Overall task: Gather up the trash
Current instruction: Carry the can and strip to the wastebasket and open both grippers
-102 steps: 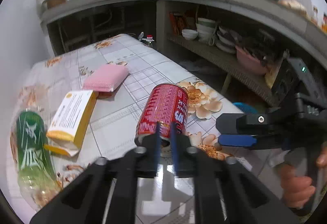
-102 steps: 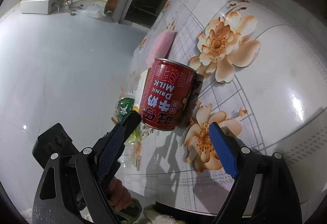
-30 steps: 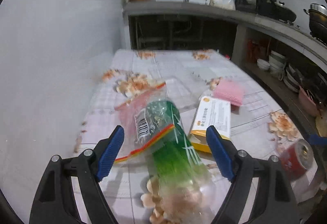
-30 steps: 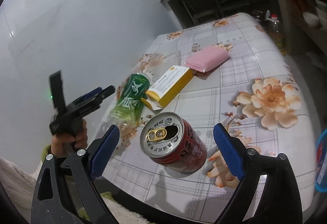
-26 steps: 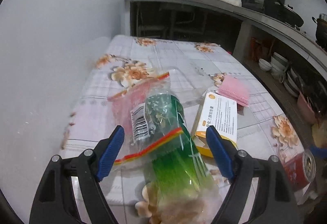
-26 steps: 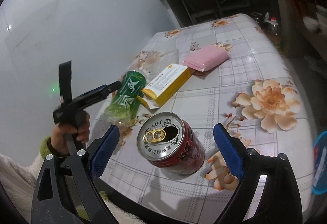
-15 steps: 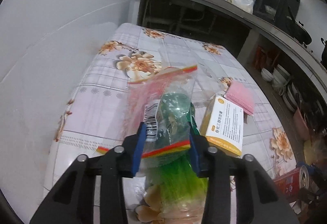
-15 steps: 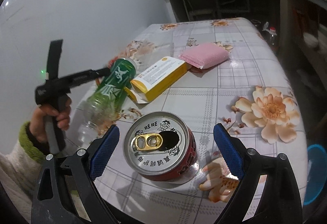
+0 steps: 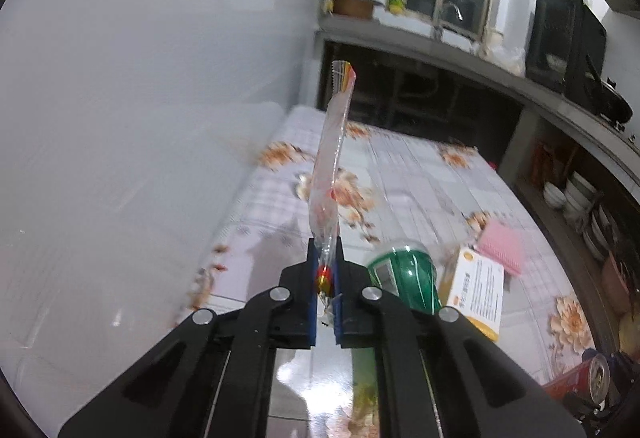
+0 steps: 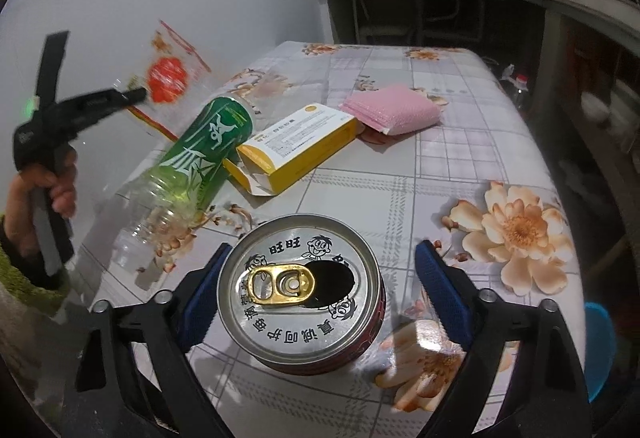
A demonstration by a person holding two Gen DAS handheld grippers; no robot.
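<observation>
My left gripper (image 9: 326, 278) is shut on a clear plastic wrapper (image 9: 330, 174) with red print and holds it up above the table; the wrapper also shows in the right wrist view (image 10: 168, 78). My right gripper (image 10: 320, 290) is open, its blue pads (image 10: 440, 290) on either side of a red milk drink can (image 10: 300, 290) that stands upright with its tab end up. A green plastic bottle (image 10: 192, 162) lies on the table next to a yellow and white box (image 10: 296, 146). The can also shows in the left wrist view (image 9: 580, 382).
A pink sponge (image 10: 392, 110) lies behind the box. The floral table cover (image 10: 460, 166) ends at the right, with a blue bin (image 10: 600, 342) below it. A grey wall (image 9: 140, 98) runs along the table's left side. A kitchen counter (image 9: 500, 78) stands behind.
My left gripper has shut on the wrapper and lifted it off the green bottle. My right gripper has come down closer around the can.
</observation>
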